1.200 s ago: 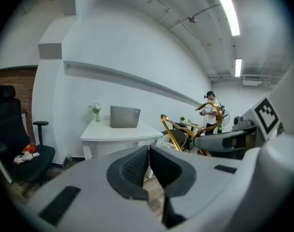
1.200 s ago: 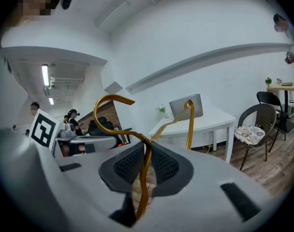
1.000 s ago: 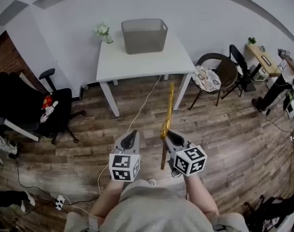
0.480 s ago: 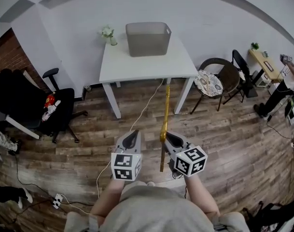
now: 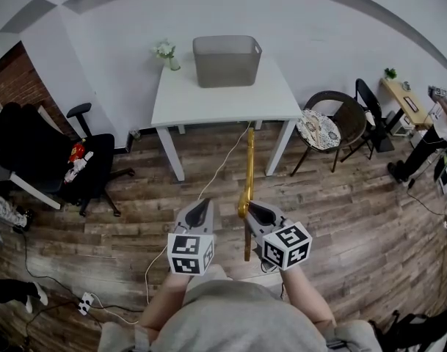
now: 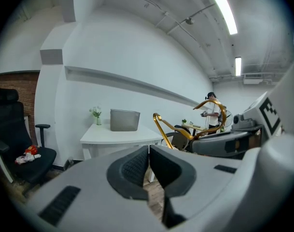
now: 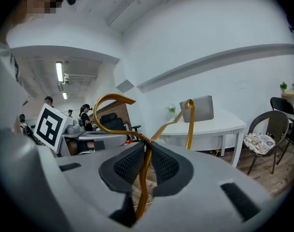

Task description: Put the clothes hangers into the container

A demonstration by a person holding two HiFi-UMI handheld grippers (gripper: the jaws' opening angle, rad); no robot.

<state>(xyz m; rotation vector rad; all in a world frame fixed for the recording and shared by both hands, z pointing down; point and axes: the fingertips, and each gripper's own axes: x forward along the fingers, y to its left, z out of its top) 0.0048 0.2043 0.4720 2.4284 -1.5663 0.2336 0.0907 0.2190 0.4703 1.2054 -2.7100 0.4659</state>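
A gold clothes hanger (image 5: 248, 169) is pinched in my right tongs (image 5: 250, 206), which grip its thin metal near the curled hook end. The hanger is up in the air on the near side of the white bench (image 5: 223, 103). Its long body reaches away from me towards the bench's front edge. It is not in the grey container (image 5: 225, 61), which stands well apart from it at the back of the bench, against the wall. My left tongs (image 6: 149, 151) are pressed together with nothing between them, and sit just to the left of the right tongs on the same near side of the bench. A small vase of flowers (image 5: 166, 50) stands on the bench's back left corner, beside the container. A round chair with a patterned cushion (image 5: 322, 121) stands right of the bench and a black office chair (image 5: 43, 160) left of it, both on the wooden floor (image 5: 340, 211).
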